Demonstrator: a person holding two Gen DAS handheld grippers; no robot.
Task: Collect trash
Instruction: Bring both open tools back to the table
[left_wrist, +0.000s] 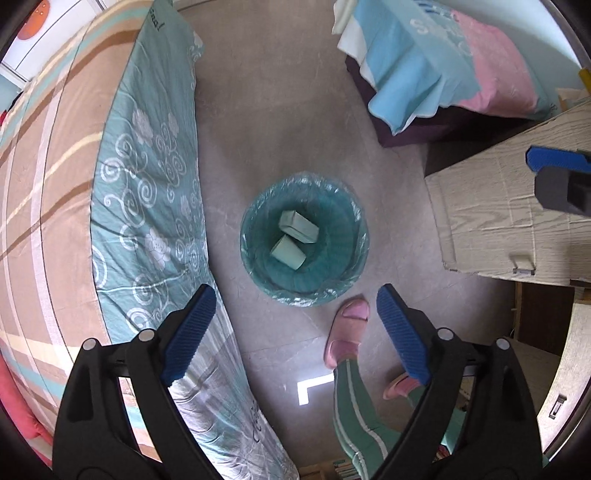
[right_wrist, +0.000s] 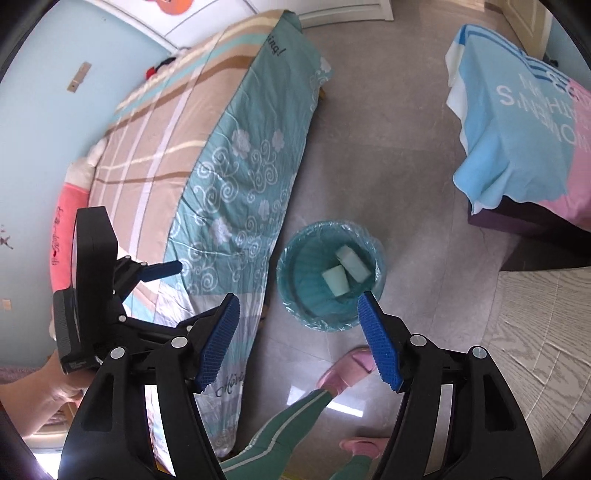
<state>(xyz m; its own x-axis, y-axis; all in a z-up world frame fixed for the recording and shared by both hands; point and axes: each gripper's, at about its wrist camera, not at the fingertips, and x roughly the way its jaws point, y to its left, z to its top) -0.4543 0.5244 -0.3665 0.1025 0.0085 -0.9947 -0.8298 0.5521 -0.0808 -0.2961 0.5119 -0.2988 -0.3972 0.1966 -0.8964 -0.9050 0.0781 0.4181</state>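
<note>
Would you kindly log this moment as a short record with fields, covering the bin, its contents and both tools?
bin: round trash bin lined with a clear bag, on the floor beside the bed
contents: two pale green boxes, touching
left tool: open, holding nothing, above the bin
right tool: open, holding nothing
person: pink slipper next to the bin
</note>
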